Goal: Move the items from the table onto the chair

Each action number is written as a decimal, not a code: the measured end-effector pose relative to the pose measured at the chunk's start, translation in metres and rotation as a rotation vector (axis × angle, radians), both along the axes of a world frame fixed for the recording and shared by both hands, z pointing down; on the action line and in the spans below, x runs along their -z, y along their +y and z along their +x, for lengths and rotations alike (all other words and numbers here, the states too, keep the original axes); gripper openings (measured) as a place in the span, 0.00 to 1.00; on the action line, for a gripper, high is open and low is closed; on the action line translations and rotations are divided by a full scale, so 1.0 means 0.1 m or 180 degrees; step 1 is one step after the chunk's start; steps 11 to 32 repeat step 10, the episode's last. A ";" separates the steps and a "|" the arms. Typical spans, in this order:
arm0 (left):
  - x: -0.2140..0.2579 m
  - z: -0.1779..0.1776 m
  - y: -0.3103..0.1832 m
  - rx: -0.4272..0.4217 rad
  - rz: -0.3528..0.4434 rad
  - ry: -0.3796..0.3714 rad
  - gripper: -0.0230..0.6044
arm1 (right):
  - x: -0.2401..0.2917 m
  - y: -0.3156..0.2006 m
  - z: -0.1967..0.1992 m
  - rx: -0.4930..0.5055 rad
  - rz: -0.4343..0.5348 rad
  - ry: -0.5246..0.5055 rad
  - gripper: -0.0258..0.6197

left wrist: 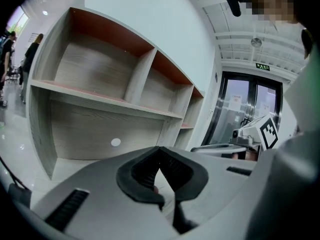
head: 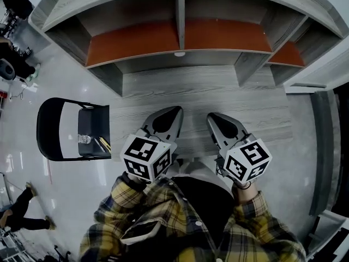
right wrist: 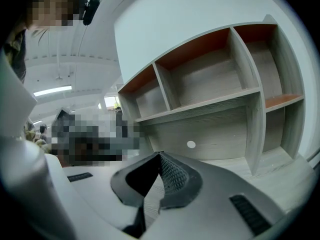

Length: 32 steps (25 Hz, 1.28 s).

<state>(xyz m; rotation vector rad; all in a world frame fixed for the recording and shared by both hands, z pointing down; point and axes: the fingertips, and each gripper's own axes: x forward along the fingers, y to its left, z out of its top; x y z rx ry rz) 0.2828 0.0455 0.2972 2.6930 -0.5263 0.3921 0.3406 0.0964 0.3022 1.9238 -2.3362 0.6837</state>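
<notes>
Two sleeves of a yellow plaid shirt fill the bottom of my head view, and from them the marker cubes and the tongs reach forward. The left tongs are pressed together at the tips with nothing between them, and the left gripper view shows the same, the dark pads meeting in a point. The right tongs are likewise closed and empty, side by side with the left and a little apart from them. Both hang over the near part of the grey wood table, pointing toward the shelf unit that stands on the table's far side. That unit has grey wood dividers and orange panels in its upper compartments, and a small white disc sits on its back panel. Off the table's left edge stands a black chair on the pale, glossy floor. The items lie on its dark seat, near the front edge: something small and clear, with a few thin yellow sticks just beside it; I cannot tell what they are. Farther away, at the lower left, a person stands on the floor, and the left gripper view shows glass doors under a green sign.
</notes>
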 end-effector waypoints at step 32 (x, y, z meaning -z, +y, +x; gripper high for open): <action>0.05 -0.07 -0.21 -0.0076 -0.0086 0.0005 0.04 | 0.04 -0.01 -0.10 -0.0023 0.0010 0.0054 0.07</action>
